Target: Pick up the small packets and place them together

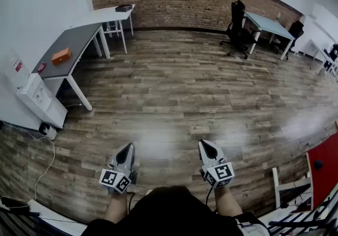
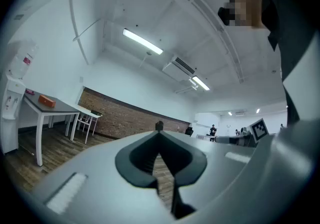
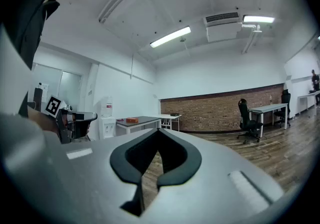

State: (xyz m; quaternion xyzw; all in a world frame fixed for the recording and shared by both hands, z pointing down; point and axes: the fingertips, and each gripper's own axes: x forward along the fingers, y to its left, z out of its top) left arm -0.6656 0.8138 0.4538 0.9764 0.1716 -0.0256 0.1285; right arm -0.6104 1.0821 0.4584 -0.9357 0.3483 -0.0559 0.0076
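Nothing of the task looks done. No small packets can be made out in any view, so I cannot tell where they lie. The left hand-held gripper (image 1: 125, 149) and the right hand-held gripper (image 1: 209, 149) are both closed tight and empty. They are held over the wooden floor (image 1: 179, 87), well apart from the grey counter (image 1: 74, 45). Only the head view shows both together. The gripper views add the jaws meeting and the ceiling lights (image 2: 142, 41).

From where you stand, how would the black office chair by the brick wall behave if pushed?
The office chair seems to have a spread, wheeled base, so it would likely roll over the smooth wooden floor. Its tall back suggests a high push might tilt it.
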